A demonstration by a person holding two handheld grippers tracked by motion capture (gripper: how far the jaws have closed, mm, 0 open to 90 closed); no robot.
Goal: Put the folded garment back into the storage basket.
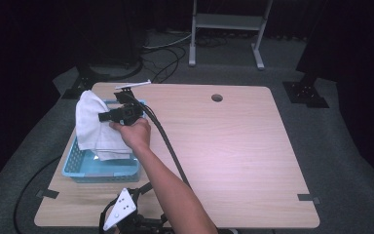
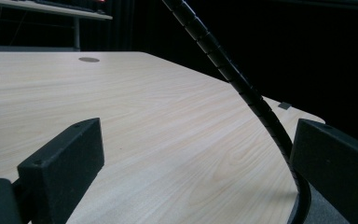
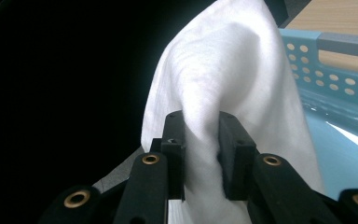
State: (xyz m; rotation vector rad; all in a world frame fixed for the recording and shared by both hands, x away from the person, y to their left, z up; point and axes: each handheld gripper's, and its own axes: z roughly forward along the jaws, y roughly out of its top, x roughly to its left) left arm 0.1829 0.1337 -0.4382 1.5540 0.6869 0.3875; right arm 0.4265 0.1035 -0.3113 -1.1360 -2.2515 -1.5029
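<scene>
Jaws of the right gripper (image 3: 201, 154) clamp a fold of the white towel (image 3: 223, 74), which hangs over the blue perforated basket (image 1: 78, 165) at the table's (image 1: 233, 146) nine o'clock. Left gripper (image 2: 191, 163) rests agape at six o'clock, cable (image 2: 242, 84) crossing ahead.

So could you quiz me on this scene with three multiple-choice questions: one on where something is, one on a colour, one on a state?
1. Where is the basket?
A. near the table's left edge
B. at the table's middle
C. on the floor

2. What colour is the cloth?
A. red
B. white
C. black

3. How is the right gripper?
A. wide open
B. shut on nothing
C. shut on the cloth

Answers: 1 A, the high view shows the basket by the left edge. 2 B, the cloth is white in both views. 3 C, the right gripper view shows the jaws pinching a fold of it.
</scene>
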